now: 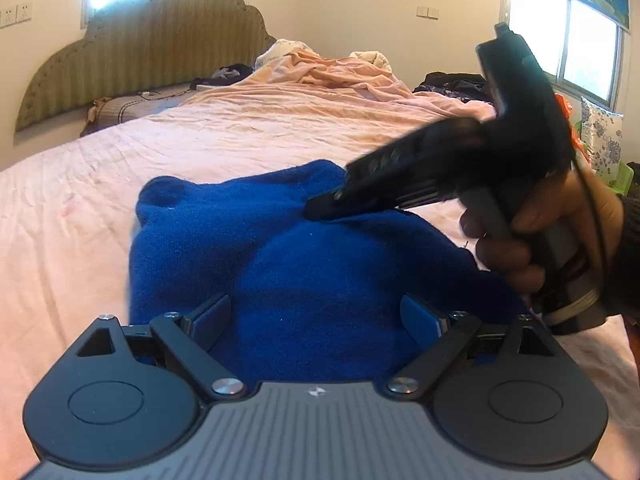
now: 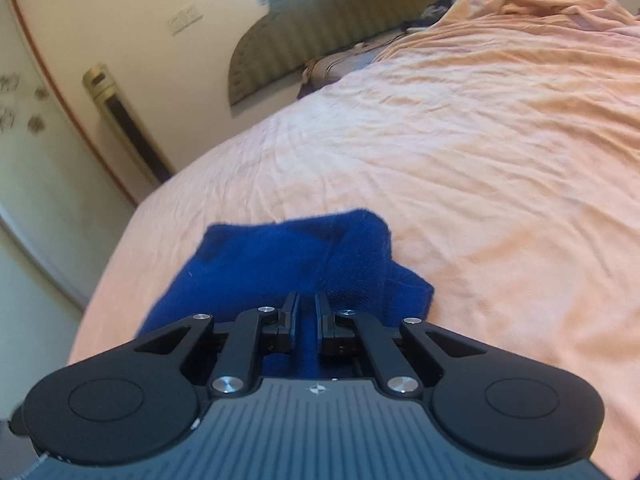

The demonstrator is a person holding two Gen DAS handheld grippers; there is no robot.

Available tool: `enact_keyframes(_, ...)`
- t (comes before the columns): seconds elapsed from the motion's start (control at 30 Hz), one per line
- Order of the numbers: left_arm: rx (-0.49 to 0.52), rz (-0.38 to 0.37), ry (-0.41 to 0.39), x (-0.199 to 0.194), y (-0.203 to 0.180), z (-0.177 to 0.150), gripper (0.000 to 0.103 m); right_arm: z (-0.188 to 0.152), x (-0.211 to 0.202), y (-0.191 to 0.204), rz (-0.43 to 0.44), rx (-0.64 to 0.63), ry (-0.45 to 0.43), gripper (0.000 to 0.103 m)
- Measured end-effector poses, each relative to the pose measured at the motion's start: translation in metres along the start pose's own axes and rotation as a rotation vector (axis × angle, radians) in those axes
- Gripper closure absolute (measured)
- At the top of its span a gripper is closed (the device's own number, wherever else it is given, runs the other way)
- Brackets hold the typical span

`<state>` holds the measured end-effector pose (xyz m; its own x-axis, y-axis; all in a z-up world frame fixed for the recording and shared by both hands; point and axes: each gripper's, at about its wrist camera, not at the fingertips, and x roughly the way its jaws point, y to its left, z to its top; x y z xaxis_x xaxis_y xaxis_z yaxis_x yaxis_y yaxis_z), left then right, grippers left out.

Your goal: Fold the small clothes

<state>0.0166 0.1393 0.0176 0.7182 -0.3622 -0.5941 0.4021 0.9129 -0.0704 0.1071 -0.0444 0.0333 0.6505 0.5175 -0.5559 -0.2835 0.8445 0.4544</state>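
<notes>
Blue knit garment (image 1: 280, 256) lies on the pink bed (image 1: 240, 136) directly under both claws: the right claw (image 2: 307, 312) pinches a raised fold, seemingly to carry it over, while the left claw (image 1: 320, 316) hovers spread just above the near edge.

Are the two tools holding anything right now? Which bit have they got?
The right tool is pinching a raised ridge of the blue cloth, near its middle. The left tool is wide open above the cloth and holds nothing.
</notes>
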Motion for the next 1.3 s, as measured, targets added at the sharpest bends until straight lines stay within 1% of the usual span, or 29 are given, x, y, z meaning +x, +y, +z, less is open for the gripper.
enact_keyframes(0.03, -0.012, -0.002, -0.002, -0.006, 0.000, -0.001, 0.010, -0.001, -0.013, 0.007, 0.000, -0.017, -0.035, 0.076)
enact_keyframes(0.07, -0.031, -0.002, -0.003, -0.012, 0.001, -0.001, 0.010, -0.008, -0.031, 0.013, 0.010, -0.036, -0.076, 0.073)
enact_keyframes(0.1, -0.048, -0.002, 0.000, -0.016, 0.001, -0.001, 0.010, -0.013, -0.044, 0.019, 0.043, -0.047, -0.095, 0.069)
enact_keyframes(0.13, -0.059, -0.003, 0.008, -0.018, 0.002, -0.002, 0.010, -0.018, -0.051, 0.024, 0.085, -0.055, -0.090, 0.068)
enact_keyframes(0.17, -0.065, 0.001, 0.015, -0.018, 0.002, -0.002, 0.010, -0.023, -0.055, 0.027, 0.101, -0.064, -0.078, 0.068)
enact_keyframes(0.23, -0.054, 0.012, 0.022, -0.015, 0.000, -0.005, 0.010, -0.035, -0.050, 0.027, 0.074, -0.089, -0.034, 0.063)
enact_keyframes(0.27, -0.043, 0.023, 0.026, -0.011, -0.002, -0.006, 0.007, -0.040, -0.041, 0.020, 0.043, -0.087, 0.005, 0.065)
enact_keyframes(0.3, -0.024, 0.032, 0.029, -0.008, -0.005, -0.006, 0.005, -0.045, -0.035, 0.011, 0.033, -0.073, 0.016, 0.077)
enact_keyframes(0.33, -0.002, 0.038, 0.033, -0.007, -0.010, -0.007, 0.002, -0.048, -0.035, 0.001, 0.042, -0.048, -0.013, 0.093)
enact_keyframes(0.37, 0.020, 0.047, 0.035, -0.003, -0.013, -0.008, 0.000, -0.046, -0.035, -0.007, 0.036, -0.003, -0.013, 0.099)
enact_keyframes(0.4, 0.036, 0.054, 0.035, -0.001, -0.015, -0.009, 0.000, -0.042, -0.037, -0.012, 0.051, 0.043, -0.003, 0.099)
enact_keyframes(0.47, 0.047, 0.063, 0.035, 0.000, -0.016, -0.009, 0.000, -0.038, -0.044, -0.010, 0.056, 0.065, 0.008, 0.091)
enact_keyframes(0.5, 0.043, 0.061, 0.034, 0.000, -0.015, -0.009, 0.000, -0.037, -0.049, -0.007, 0.055, 0.053, 0.000, 0.079)
enact_keyframes(0.53, 0.041, 0.060, 0.033, 0.000, -0.014, -0.009, 0.000, -0.039, -0.057, -0.002, 0.049, 0.041, -0.017, 0.058)
enact_keyframes(0.57, 0.042, 0.062, 0.033, -0.001, -0.015, -0.009, 0.000, -0.041, -0.065, 0.003, 0.028, 0.031, -0.044, 0.045)
enact_keyframes(0.6, 0.045, 0.066, 0.034, 0.000, -0.015, -0.009, 0.000, -0.045, -0.074, 0.009, -0.011, 0.016, -0.077, 0.018)
enact_keyframes(0.63, 0.046, 0.070, 0.035, -0.001, -0.016, -0.009, 0.000, -0.050, -0.085, 0.015, -0.049, -0.009, -0.119, 0.003)
enact_keyframes(0.67, 0.043, 0.073, 0.036, -0.002, -0.017, -0.008, 0.000, -0.054, -0.095, 0.019, -0.084, -0.041, -0.167, 0.001)
enact_keyframes(0.7, 0.034, 0.073, 0.038, -0.004, -0.016, -0.008, 0.000, -0.059, -0.104, 0.022, -0.117, -0.067, -0.206, 0.003)
enact_keyframes(0.73, 0.025, 0.073, 0.041, -0.006, -0.016, -0.007, 0.000, -0.063, -0.110, 0.022, -0.147, -0.084, -0.227, 0.001)
enact_keyframes(0.8, 0.005, 0.080, 0.044, -0.014, -0.016, -0.005, 0.000, -0.074, -0.119, 0.018, -0.202, -0.086, -0.215, 0.001)
enact_keyframes(0.83, -0.005, 0.087, 0.042, -0.020, -0.016, -0.005, 0.000, -0.080, -0.122, 0.016, -0.209, -0.081, -0.195, 0.001)
enact_keyframes(0.9, -0.021, 0.094, 0.029, -0.032, -0.015, -0.005, 0.000, -0.090, -0.126, 0.012, -0.199, -0.077, -0.159, 0.001)
enact_keyframes(1.0, -0.034, 0.101, 0.031, -0.044, -0.014, -0.009, 0.000, -0.099, -0.133, 0.016, -0.186, -0.075, -0.150, 0.001)
enact_keyframes(1.07, -0.031, 0.111, 0.046, -0.044, -0.012, -0.010, 0.000, -0.095, -0.133, 0.023, -0.157, -0.075, -0.164, 0.001)
enact_keyframes(1.13, -0.035, 0.125, 0.059, -0.043, -0.010, -0.010, 0.000, -0.082, -0.129, 0.033, -0.125, -0.083, -0.176, 0.001)
enact_keyframes(1.2, -0.045, 0.122, 0.063, -0.041, -0.008, -0.010, 0.000, -0.066, -0.122, 0.042, -0.102, -0.108, -0.182, 0.001)
enact_keyframes(1.27, -0.047, 0.128, 0.066, -0.040, -0.007, -0.011, 0.000, -0.047, -0.105, 0.047, -0.118, -0.126, -0.160, 0.001)
enact_keyframes(1.3, -0.046, 0.131, 0.067, -0.040, -0.007, -0.011, 0.000, -0.036, -0.094, 0.047, -0.126, -0.138, -0.141, 0.003)
